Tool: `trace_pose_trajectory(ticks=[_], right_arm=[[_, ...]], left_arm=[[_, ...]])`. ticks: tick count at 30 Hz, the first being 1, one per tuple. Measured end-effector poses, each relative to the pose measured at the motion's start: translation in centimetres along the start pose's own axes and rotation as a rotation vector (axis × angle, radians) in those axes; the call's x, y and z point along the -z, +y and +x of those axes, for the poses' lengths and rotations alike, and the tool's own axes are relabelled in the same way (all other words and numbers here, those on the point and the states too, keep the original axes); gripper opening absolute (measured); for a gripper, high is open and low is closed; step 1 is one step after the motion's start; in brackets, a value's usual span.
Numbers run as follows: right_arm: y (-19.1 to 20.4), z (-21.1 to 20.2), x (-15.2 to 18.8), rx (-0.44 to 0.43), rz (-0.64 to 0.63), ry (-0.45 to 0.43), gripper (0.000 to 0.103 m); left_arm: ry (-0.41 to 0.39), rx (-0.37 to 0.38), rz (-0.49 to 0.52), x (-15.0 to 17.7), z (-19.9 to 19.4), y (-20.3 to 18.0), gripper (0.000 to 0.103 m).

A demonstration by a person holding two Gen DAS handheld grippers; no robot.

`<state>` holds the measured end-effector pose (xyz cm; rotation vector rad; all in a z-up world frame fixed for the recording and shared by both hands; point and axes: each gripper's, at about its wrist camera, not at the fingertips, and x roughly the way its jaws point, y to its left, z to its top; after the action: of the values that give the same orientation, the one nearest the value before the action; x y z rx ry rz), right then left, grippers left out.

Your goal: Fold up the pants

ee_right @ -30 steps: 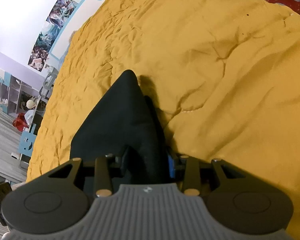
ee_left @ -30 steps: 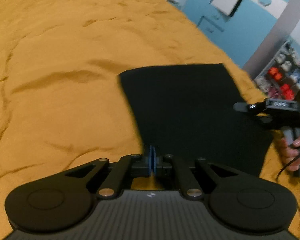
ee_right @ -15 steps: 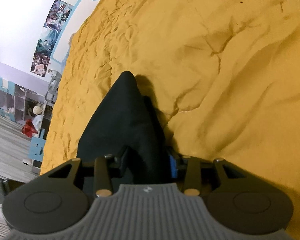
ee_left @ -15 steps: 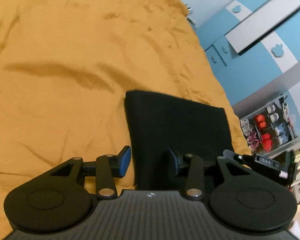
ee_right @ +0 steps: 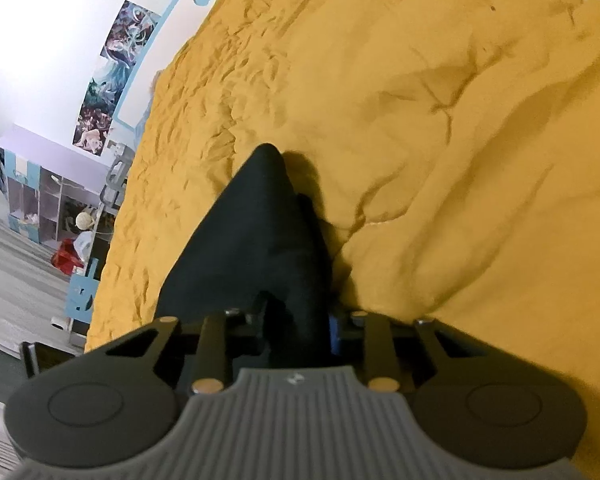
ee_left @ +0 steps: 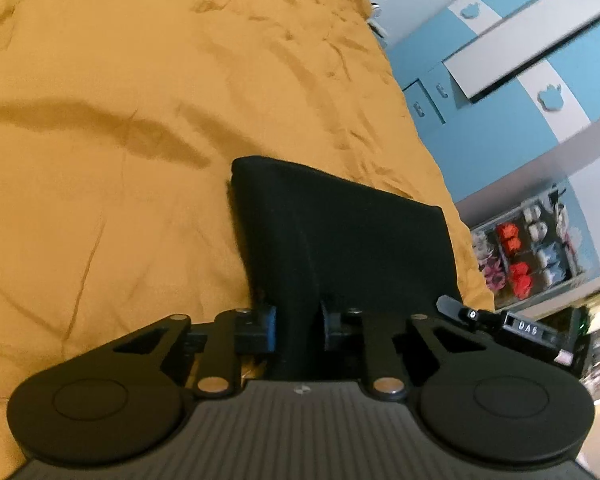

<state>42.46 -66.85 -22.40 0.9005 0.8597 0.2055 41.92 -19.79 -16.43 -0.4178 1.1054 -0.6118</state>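
On the mustard bed (ee_left: 148, 128), my left gripper (ee_left: 297, 330) and right gripper (ee_right: 296, 330) each pinch a near corner of the black pants (ee_left: 340, 240), fingers clamped on cloth; I judge both must lift level, carrying the edge forward evenly

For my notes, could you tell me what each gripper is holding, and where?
Both hold the black pants: the left gripper and right gripper each pinch a near-edge fold.

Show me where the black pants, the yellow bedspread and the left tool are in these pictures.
black pants (ee_left: 340, 240), left wrist view, on the flat upper face of the cloth.
yellow bedspread (ee_right: 440, 100), right wrist view, on a wrinkled bare part.
left tool (ee_left: 298, 326), left wrist view, midway between its fingertips.
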Motion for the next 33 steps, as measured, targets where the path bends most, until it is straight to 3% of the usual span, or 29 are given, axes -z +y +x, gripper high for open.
trace_pose_trajectory(ticks=[9, 16, 26, 33], right_arm=[[4.7, -3.9, 0.8, 0.013, -0.083, -0.065, 0.012], [10.3, -8.8, 3.4, -0.007, -0.145, -0.082, 0.012], [19.1, -14.7, 11.5, -0.092, -0.202, -0.071, 0.012], [23.7, -15.8, 18.9, -0.153, -0.209, -0.037, 0.012]], left_arm=[[-0.065, -0.013, 0.102, -0.4, -4.7, -4.0, 0.018], [-0.092, -0.031, 0.187, 0.7, -11.2, -6.9, 0.018], [-0.179, -0.076, 0.241, 5.5, -23.5, -7.8, 0.018], [-0.202, -0.129, 0.234, 9.1, -30.0, -5.2, 0.019]])
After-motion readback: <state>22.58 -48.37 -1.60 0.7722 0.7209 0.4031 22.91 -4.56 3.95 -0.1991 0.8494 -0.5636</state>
